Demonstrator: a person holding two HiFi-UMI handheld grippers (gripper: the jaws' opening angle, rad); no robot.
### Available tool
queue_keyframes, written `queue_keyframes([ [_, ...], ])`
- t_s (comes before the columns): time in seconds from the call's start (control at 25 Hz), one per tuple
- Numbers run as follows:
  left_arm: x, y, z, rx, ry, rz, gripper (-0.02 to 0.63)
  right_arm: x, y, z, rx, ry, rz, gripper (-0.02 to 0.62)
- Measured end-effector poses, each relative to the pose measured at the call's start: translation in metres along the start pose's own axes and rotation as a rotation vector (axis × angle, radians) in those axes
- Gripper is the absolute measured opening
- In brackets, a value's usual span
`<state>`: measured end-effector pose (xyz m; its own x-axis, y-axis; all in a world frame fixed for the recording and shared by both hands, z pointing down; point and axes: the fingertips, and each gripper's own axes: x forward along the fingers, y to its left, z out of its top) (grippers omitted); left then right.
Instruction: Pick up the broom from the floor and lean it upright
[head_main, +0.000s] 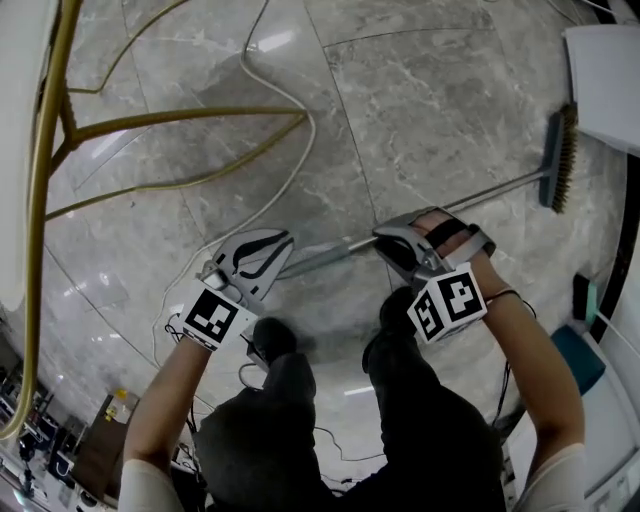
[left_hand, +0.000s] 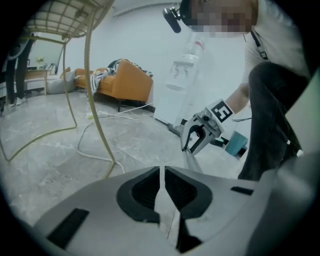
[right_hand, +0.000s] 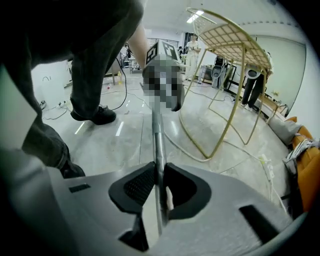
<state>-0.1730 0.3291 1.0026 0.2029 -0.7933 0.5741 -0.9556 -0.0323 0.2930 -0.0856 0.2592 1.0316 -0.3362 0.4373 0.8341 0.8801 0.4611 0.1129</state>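
The right gripper (head_main: 396, 246) is closed tight on the broom (head_main: 480, 192) at mid-handle. The left gripper (head_main: 262, 262), jaws almost together, seems to pinch the handle end. The head (head_main: 562, 158) rests on the floor (head_main: 420, 90). Raise the handle evenly and let the head pivot there.

Left gripper (head_main: 278, 262), right gripper (head_main: 385, 243) (both jaws clamped), forearms extended downward.
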Motion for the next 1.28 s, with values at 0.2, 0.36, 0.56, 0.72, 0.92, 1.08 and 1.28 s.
queue_keyframes([
  [0.2,-0.044,-0.028,0.068,-0.010,-0.003,0.036,0.032,-0.074,-0.007,0.030,0.019,-0.004,-0.034,0.080],
  [0.36,-0.078,-0.055,0.124,-0.093,-0.013,0.026,0.032,-0.131,-0.012,0.052,0.050,0.004,-0.060,0.077],
  [0.56,-0.121,-0.099,0.194,-0.098,-0.006,0.011,0.032,-0.207,-0.031,0.079,0.127,0.003,-0.158,0.074],
  [0.72,-0.145,-0.127,0.237,-0.109,0.002,-0.003,0.032,-0.258,-0.049,0.083,0.213,0.025,-0.257,0.074],
  [0.92,-0.159,-0.162,0.283,-0.096,0.015,-0.022,0.032,-0.319,-0.066,0.071,0.322,0.057,-0.372,0.074],
  [1.08,-0.154,-0.188,0.324,-0.069,0.016,-0.043,0.032,-0.371,-0.085,0.052,0.425,0.059,-0.490,0.075],
  [1.28,-0.138,-0.222,0.381,-0.022,0.009,-0.075,0.032,-0.434,-0.096,0.024,0.564,0.058,-0.584,0.075],
])
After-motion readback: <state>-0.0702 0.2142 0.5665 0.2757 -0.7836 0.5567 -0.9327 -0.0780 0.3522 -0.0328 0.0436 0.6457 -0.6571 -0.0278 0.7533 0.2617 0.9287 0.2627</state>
